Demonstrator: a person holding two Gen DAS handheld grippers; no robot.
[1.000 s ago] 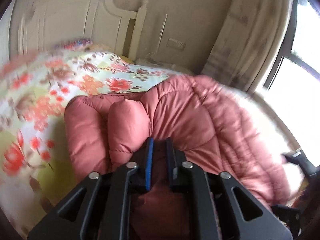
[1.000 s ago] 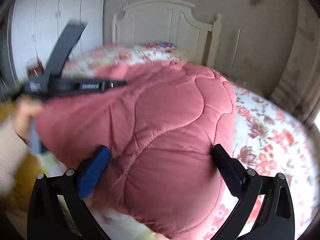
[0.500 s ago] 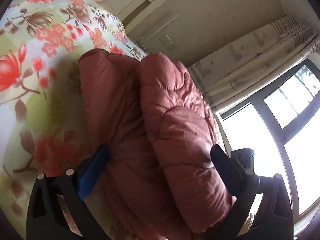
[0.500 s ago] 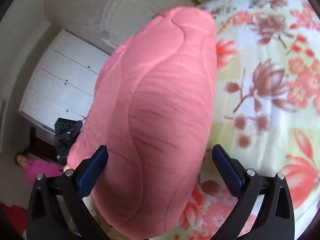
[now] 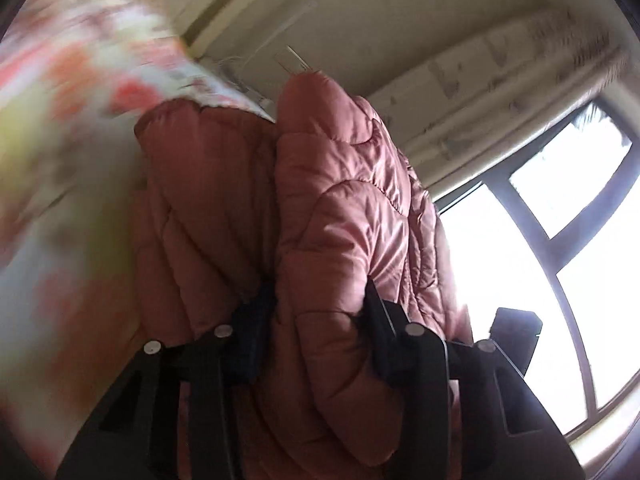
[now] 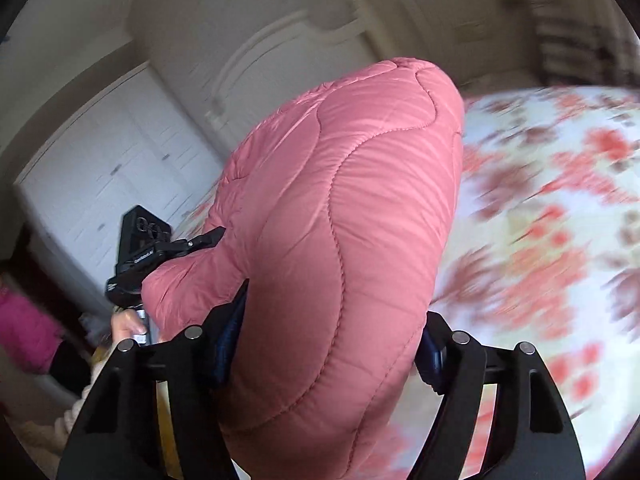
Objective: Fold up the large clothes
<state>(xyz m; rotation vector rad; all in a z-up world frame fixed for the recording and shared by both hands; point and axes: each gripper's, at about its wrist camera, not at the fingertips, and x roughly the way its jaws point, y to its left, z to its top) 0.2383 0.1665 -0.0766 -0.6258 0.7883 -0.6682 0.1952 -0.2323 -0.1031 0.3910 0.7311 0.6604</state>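
Note:
A pink quilted puffer jacket [image 5: 344, 216] lies bundled in thick folds on the floral bed. My left gripper [image 5: 316, 320] is closing on one fold; its left finger sits in the crease between two folds and the right finger presses the fold's other side. In the right wrist view the jacket [image 6: 352, 216] fills the middle. My right gripper [image 6: 330, 342] is closing around the bundle's near end, and the fabric bulges over both fingers. The left gripper [image 6: 160, 248] shows beyond the jacket's left side, with the person's hand [image 6: 128, 326] below it.
A floral bedspread [image 6: 540, 240] covers the bed, with a white headboard [image 6: 280, 48] behind. White wardrobe doors [image 6: 100, 184] stand at the left. A window [image 5: 560, 240] and curtain [image 5: 500, 68] are on the right. Someone in pink [image 6: 24, 332] is at the far left edge.
Both grippers stood wide around the jacket half a second ago; their jaws have narrowed onto the fabric. Both views have rolled and shifted, and the bed is blurred.

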